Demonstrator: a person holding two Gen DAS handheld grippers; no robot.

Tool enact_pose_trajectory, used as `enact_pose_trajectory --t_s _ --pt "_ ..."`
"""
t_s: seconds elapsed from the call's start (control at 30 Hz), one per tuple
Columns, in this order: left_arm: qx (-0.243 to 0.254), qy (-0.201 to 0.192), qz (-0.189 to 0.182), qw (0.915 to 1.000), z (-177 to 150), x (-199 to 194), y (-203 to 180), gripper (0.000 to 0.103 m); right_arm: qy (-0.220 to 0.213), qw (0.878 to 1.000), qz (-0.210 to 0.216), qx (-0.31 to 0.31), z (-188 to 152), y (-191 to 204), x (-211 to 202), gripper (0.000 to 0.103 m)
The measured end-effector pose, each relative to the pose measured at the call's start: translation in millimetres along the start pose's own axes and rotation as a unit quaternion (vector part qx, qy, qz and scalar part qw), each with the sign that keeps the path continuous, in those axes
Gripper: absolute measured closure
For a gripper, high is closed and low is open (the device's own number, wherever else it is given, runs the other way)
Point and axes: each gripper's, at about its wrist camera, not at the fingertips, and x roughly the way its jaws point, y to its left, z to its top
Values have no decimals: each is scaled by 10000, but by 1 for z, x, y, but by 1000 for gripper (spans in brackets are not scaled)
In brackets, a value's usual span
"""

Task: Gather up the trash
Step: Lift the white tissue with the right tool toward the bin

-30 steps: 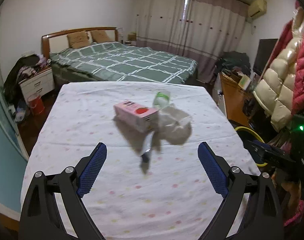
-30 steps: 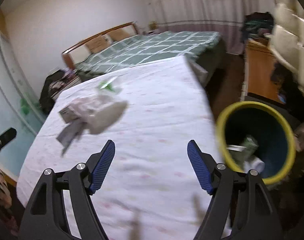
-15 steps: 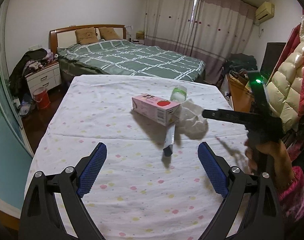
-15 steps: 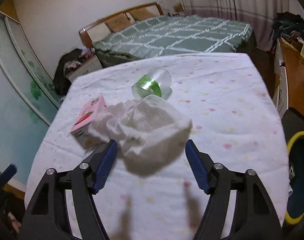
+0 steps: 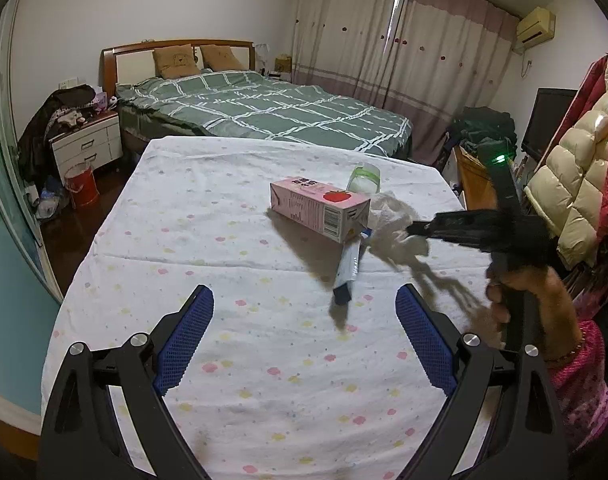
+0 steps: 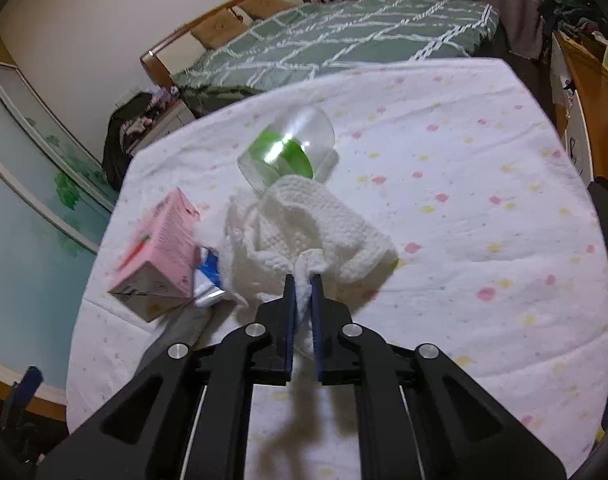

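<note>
Your right gripper [image 6: 302, 280] pinches the paper towel [image 6: 304, 228] on the table [image 6: 484, 200]. Your left gripper [image 5: 304, 312] hangs wide open, empty.

Bedroom with white walls. A bed [image 5: 263, 112] with wooden headboard and green checked quilt stands at the far wall. A white nightstand [image 5: 85, 146] stands beside the bed. Striped full-length curtains [image 5: 404, 48] cover the window. An air conditioner [image 5: 535, 30] is mounted high. The floor is dark wood.
</note>
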Motion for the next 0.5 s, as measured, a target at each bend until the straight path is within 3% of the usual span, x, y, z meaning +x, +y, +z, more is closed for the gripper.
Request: enact_pose_trajectory --t_s 0.5 --pt "138 42 -107 9998 -3 4 -13 12 -1132 9931 182 -252 -14 11 -122 96"
